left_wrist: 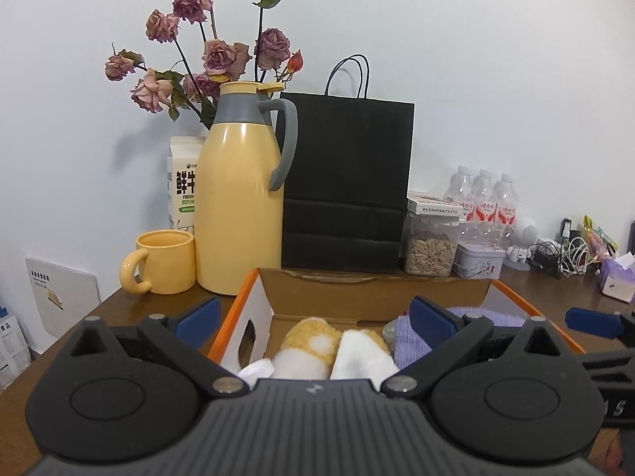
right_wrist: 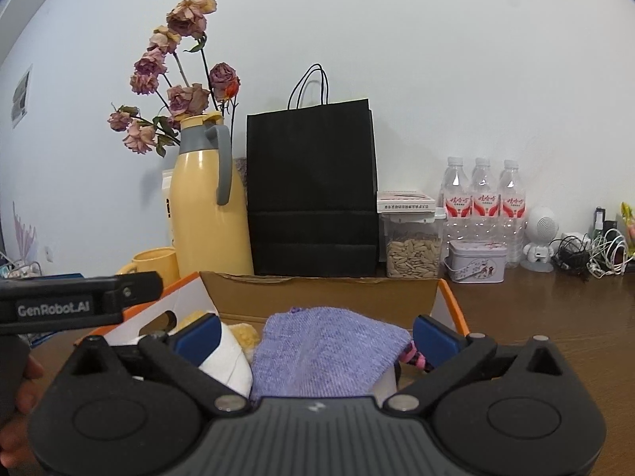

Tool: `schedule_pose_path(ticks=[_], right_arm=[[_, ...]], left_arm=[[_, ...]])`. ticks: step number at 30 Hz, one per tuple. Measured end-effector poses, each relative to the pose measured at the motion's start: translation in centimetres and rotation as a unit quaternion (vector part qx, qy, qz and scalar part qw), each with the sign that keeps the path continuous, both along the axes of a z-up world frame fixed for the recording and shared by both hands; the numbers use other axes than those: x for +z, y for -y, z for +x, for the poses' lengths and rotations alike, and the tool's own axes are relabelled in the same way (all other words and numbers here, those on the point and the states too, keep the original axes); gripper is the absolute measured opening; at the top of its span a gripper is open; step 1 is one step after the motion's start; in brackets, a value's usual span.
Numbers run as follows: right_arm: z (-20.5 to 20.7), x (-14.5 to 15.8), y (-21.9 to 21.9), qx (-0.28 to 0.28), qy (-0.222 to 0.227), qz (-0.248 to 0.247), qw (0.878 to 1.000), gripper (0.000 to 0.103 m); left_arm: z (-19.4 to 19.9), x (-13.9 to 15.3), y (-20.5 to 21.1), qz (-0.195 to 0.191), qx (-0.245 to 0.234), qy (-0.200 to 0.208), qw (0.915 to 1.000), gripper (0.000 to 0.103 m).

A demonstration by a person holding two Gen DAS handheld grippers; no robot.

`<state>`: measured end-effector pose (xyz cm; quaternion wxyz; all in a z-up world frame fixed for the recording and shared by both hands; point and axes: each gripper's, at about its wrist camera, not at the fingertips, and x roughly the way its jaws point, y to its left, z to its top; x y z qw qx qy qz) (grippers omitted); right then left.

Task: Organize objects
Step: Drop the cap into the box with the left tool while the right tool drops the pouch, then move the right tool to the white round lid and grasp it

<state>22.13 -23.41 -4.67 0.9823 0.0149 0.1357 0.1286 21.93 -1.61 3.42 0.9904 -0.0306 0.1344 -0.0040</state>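
Now: both tongs wide open over the filled box

Left tongs (left_wrist: 315, 319) spread to full width, blue pads well apart, nothing clamped between them. Straight ahead and just below: open cardboard box (left_wrist: 373, 291) with orange edges, resting on brown table (left_wrist: 551, 295). Between the pads, down in the box: fluffy yellow-and-white socks (left_wrist: 337, 347), side by side. At the right-hand pad, partly behind it: purple knitted cloth (left_wrist: 488, 317). Beyond the box, left of centre: yellow jug (left_wrist: 238, 198) with grey handle, yellow mug (left_wrist: 164, 261) to its left, milk carton (left_wrist: 182, 182) behind, dried roses (left_wrist: 222, 51) rising above. Dead ahead past the box: black paper bag (left_wrist: 347, 182). Further right: seed jar (left_wrist: 430, 248), small tin (left_wrist: 478, 260), water bottles (left_wrist: 482, 202), tangle of cables (left_wrist: 563, 254).

Right tongs (right_wrist: 315, 333) likewise fully open, gripping nothing. Between the pads, lying in the box: purple cloth, loose, touching neither pad as far as can be told. By the left-hand pad: white sock toe. Under the right-hand pad: a bit of pink-and-dark fabric (right_wrist: 414, 357), too little showing to name. Off to the left, level with the box rim: side of the left tongs.
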Motion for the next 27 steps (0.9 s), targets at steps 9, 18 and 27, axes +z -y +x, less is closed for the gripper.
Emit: schedule_pose_path(ticks=[9,18,27], right_arm=[[-1.9,-0.5,0.1,0.008,-0.005,-0.022,1.000,0.103],[-4.0,-1.5,0.6,0.015,-0.027,-0.035,0.999,0.103],[-5.8,-2.4,0.3,0.023,-0.045,-0.049,0.998,0.103]], left_arm=[[-2.7,-1.3,-0.2,0.024,-0.025,-0.010,0.9994,0.103],[-5.2,-3.3,-1.5,0.027,-0.036,-0.043,0.9981,0.103],[-6.5,-4.6,-2.4,0.031,-0.023,-0.068,0.9970,0.103]])
